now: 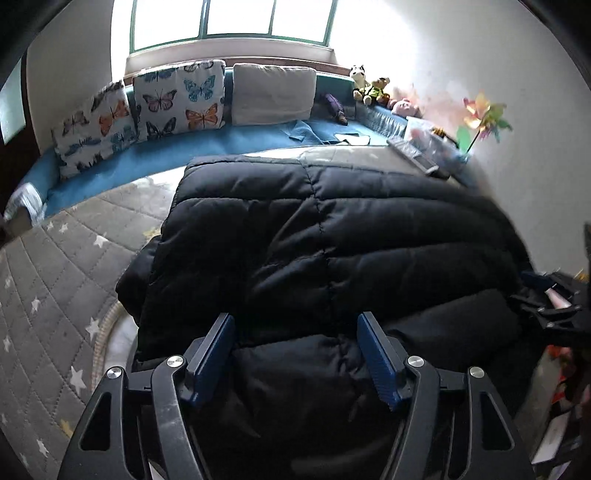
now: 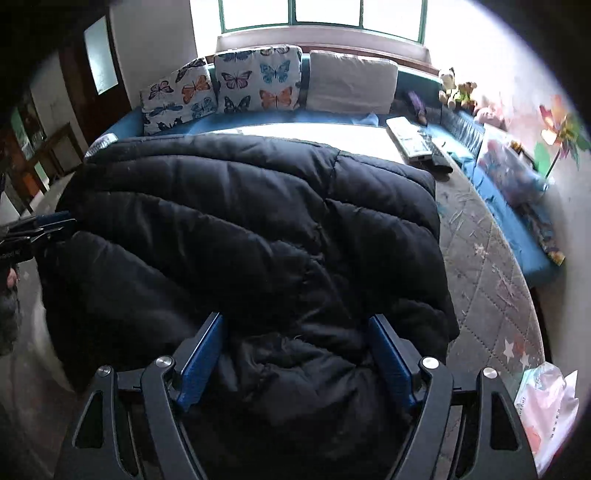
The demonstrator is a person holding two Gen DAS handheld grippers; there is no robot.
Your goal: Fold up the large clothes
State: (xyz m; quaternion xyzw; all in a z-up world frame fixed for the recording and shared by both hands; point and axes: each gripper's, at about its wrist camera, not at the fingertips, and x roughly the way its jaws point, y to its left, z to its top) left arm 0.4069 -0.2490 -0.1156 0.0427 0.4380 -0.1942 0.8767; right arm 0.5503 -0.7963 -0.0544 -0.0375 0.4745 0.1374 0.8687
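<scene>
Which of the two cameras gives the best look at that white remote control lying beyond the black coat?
The right wrist view: the white remote control lies in bright light, its whole top face showing beyond the black coat. In the left wrist view the remote control is greyer, smaller and slanted near the picture's right side.

A big puffy coat (image 1: 332,236) is spread on the quilted mat (image 1: 48,280) and fills the middle of both views. Behind it, in the upper part of each frame, a long bench (image 1: 229,142) is seen under the window (image 1: 232,18), with two butterfly pillows (image 1: 181,99) on the left of it, a plain pillow (image 1: 273,92) beside them in the middle, and soft toys (image 1: 371,86) at the right end. In the right wrist view, a keyboard (image 2: 408,138) lies past the coat's upper right corner, a pinwheel (image 2: 559,129) is seen by the wall at the right edge, and a plastic bag (image 2: 550,410) lies on the mat at the lower right.
</scene>
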